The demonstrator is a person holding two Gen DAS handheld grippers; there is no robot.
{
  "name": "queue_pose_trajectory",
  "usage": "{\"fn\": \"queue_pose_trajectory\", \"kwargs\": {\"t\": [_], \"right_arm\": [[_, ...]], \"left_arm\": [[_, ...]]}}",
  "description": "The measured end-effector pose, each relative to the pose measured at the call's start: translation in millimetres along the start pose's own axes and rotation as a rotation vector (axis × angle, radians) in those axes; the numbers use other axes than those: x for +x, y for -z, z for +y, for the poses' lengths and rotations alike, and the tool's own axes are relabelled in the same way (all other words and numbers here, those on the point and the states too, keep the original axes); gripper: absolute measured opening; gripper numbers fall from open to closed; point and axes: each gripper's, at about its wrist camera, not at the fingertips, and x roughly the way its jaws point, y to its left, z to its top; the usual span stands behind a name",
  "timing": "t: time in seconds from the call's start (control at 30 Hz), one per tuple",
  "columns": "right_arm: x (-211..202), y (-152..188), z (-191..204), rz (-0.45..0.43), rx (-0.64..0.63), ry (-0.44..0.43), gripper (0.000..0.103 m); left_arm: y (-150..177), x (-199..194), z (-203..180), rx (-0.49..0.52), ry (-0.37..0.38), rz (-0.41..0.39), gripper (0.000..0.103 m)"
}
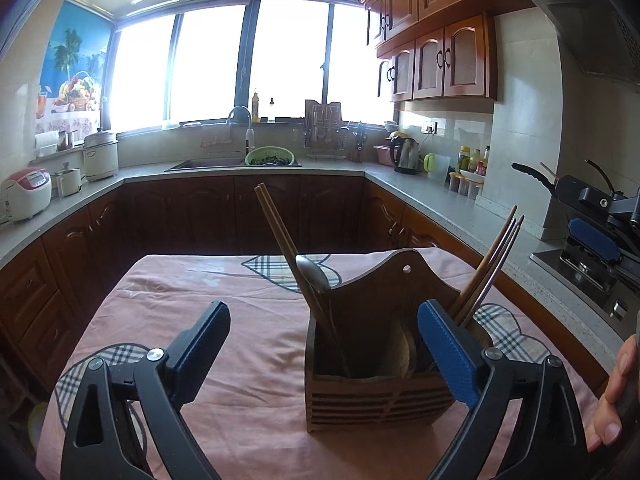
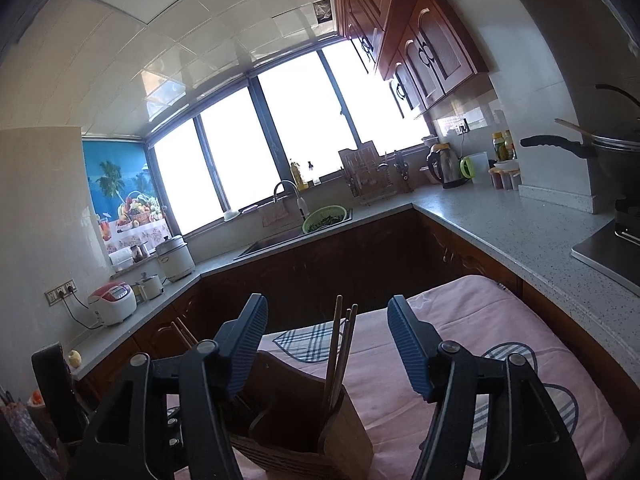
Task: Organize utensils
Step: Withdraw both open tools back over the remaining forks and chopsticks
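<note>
The pink cloth-covered table (image 1: 248,360) spreads out under both my tools, and the only task thing standing on it is the dark brown slatted wooden utensil caddy (image 1: 376,396), which sits just ahead of my left gripper (image 1: 324,340) and a little toward its right finger, so that the blue pad (image 1: 448,356) overlaps the caddy's right wall in the left wrist view. My left gripper's fingers are spread wide with nothing between them. My right gripper (image 2: 326,344) hangs above the same caddy, looking down at it from its right side, its fingers also apart and empty; the caddy lies low and toward its left finger. Inside the caddy, a pair of brown wooden chopsticks (image 1: 280,236) leans up and away to my left, a dull metal spoon (image 1: 316,276) stands just beside them, and a bundle of thin chopsticks (image 1: 492,268) leans the other way in the right-hand compartment, long axes all near upright. I see no loose utensil on the cloth, so I judge the sorting close to finished. The left gripper is nearer the caddy.
</note>
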Motion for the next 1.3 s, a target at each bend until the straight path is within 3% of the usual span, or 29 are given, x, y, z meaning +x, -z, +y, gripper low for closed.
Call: {"fn": "queue_pose_trajectory", "kwargs": {"t": [0.13,0.3,0.87,1.3], "right_arm": [[-10,5,-2,0.013,0.035,-0.026,0.087],[-25,15,0,0.036,0.064,-0.051,0.096],[-90,70,12,0.147,0.117,-0.079,0.099],[-149,95,34,0.167,0.064,-0.096,0.101]], "left_arm": [[9,-19,6,-0.021,0.000,0.018,0.102],[11,-45,19,-0.051,0.005,0.044,0.102],[46,-149,57,-0.172,-0.021,0.088,0.102],[78,-218,62,-0.151,-0.028,0.114,0.102]]}}
